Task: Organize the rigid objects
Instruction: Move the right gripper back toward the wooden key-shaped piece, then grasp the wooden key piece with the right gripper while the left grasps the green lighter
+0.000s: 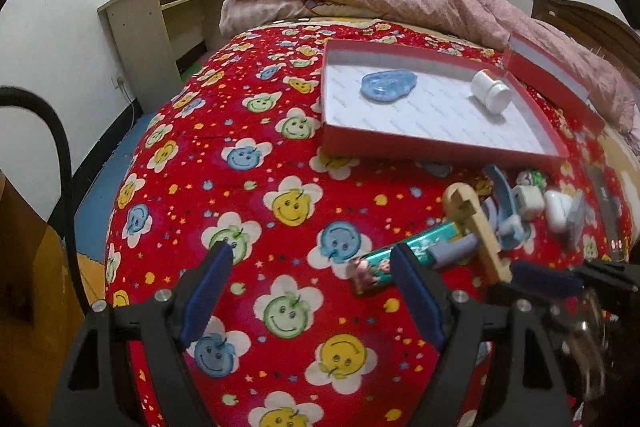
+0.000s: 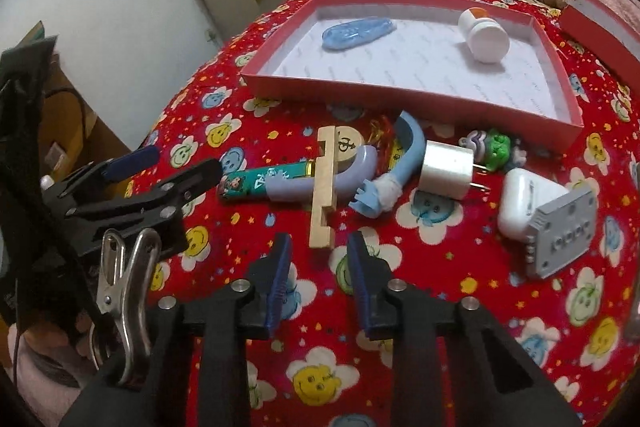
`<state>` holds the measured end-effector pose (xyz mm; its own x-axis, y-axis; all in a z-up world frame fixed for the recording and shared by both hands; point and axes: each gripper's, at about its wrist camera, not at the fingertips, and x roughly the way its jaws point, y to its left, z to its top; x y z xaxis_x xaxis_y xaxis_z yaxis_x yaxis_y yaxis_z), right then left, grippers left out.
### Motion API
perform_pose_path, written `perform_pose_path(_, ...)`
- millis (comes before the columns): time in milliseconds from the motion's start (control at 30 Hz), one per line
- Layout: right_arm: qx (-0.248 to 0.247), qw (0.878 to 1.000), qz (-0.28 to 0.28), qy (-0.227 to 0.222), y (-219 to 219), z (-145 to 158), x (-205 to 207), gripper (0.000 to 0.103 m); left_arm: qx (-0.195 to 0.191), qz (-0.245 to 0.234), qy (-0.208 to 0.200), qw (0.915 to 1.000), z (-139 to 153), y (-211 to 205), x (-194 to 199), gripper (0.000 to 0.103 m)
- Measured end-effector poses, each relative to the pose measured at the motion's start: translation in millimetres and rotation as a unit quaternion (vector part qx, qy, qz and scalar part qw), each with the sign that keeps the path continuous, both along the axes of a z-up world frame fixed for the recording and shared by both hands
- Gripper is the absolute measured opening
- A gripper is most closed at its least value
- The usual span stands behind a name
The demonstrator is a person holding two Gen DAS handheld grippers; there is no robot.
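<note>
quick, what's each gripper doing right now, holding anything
Left gripper: open, holding nothing, above the bedspread beside the green tube.
Right gripper: open, holding nothing, its fingers either side of the near end of the wooden piece.

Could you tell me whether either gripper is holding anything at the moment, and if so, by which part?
Nothing is held. The left gripper and right gripper are both open above the bedspread; the wooden piece lies just ahead of the right one, ungripped.

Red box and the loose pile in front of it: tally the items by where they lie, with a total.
In the red box: 2, blue case, white bottle.
Loose on the bedspread: 8, wooden piece, green tube, lilac hook, blue hook, charger plug, green toy, earbud case, grey block.
Total: 10
</note>
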<state>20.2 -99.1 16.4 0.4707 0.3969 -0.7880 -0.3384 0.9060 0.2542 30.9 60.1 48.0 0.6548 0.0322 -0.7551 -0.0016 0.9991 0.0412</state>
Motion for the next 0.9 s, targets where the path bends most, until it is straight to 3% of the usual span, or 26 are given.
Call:
perform_pose_path(300, -0.012, 1.0, -0.004, -0.01, 6, -8, 7, 0.012, 0.002, -0.027, -0.012, 0.9996, -3, -3, 0, 0.084)
perform_pose_path(700, -0.018, 0.999, 0.018, -0.021, -14, 0, -29, 0.012, 0.0, -0.028, -0.006, 0.9996, -6, -7, 26, 0.084)
perform_pose_path(900, -0.056, 0.998, 0.006, -0.031, -32, -4, -45, 0.012, 0.036, -0.004, 0.025, 0.999, -22, -3, 30, 0.084)
